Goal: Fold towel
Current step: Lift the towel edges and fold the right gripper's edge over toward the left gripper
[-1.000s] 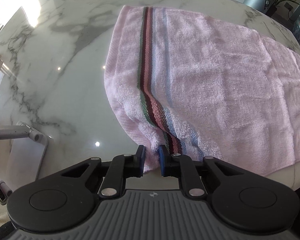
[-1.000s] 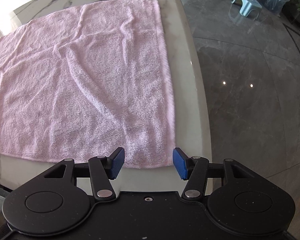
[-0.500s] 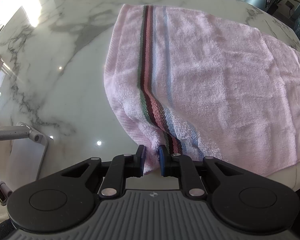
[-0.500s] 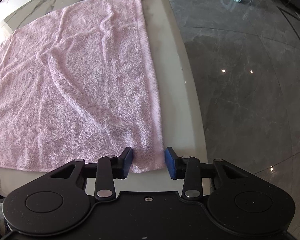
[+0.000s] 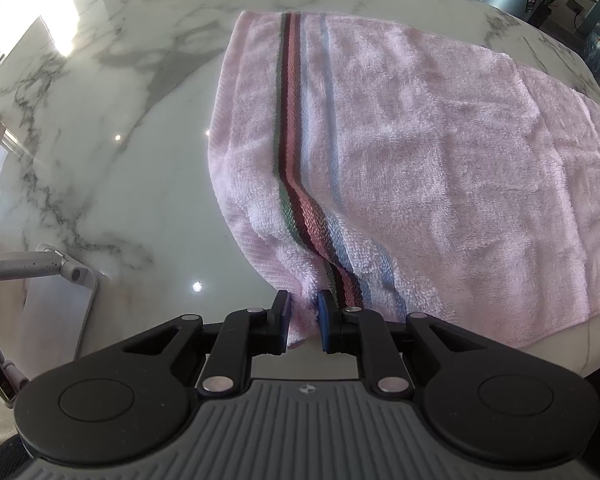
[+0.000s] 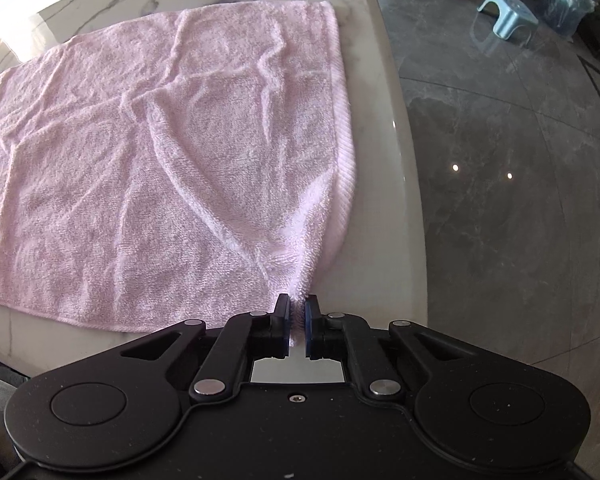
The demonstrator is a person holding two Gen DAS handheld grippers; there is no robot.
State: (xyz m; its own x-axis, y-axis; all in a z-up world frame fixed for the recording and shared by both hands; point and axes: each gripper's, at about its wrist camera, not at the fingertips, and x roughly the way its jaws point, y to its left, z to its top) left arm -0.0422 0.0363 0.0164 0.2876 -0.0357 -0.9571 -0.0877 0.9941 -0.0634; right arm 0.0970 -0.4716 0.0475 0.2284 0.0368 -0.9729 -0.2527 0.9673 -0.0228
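Since a second ago the right tool [image 6: 297, 322] has pinched the pink towel [image 6: 188, 152] corner at lower centre, while the left tool [image 5: 303, 318] grips its striped corner on the marble desk [image 5: 112, 168].

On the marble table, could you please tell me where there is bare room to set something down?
The widest bare marble table lies left of the towel, from its striped end out to the metal stand. Beyond the towel's far edge is a bare band. On the right, only a narrow strip remains before the table's edge. The towel covers the rest.
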